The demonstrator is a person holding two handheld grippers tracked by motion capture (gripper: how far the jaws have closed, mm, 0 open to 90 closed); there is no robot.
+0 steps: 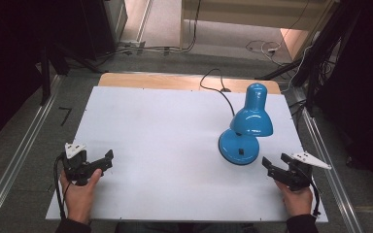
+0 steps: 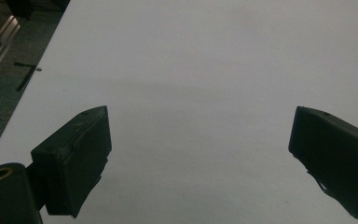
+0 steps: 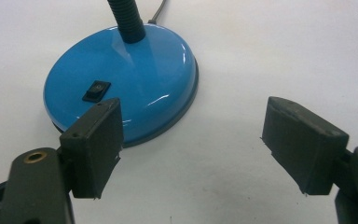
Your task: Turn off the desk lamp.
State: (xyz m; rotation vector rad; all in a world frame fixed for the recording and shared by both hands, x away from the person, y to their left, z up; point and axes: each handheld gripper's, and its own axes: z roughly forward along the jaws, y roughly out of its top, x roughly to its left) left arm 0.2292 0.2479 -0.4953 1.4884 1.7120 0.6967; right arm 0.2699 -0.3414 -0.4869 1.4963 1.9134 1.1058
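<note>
Right gripper (image 3: 193, 140), wide apart, sits just beside lamp base (image 3: 135, 79).

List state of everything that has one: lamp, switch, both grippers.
Blue desk lamp: upright on the table, shade tipped down, no glow visible.
Rocker switch: on the base, position unclear.
Cord: trails off the far edge.
Left gripper: open, empty.
Right gripper: open, empty, beside the base.

One blue lamp (image 1: 245, 128), two hand-held grippers.
</note>
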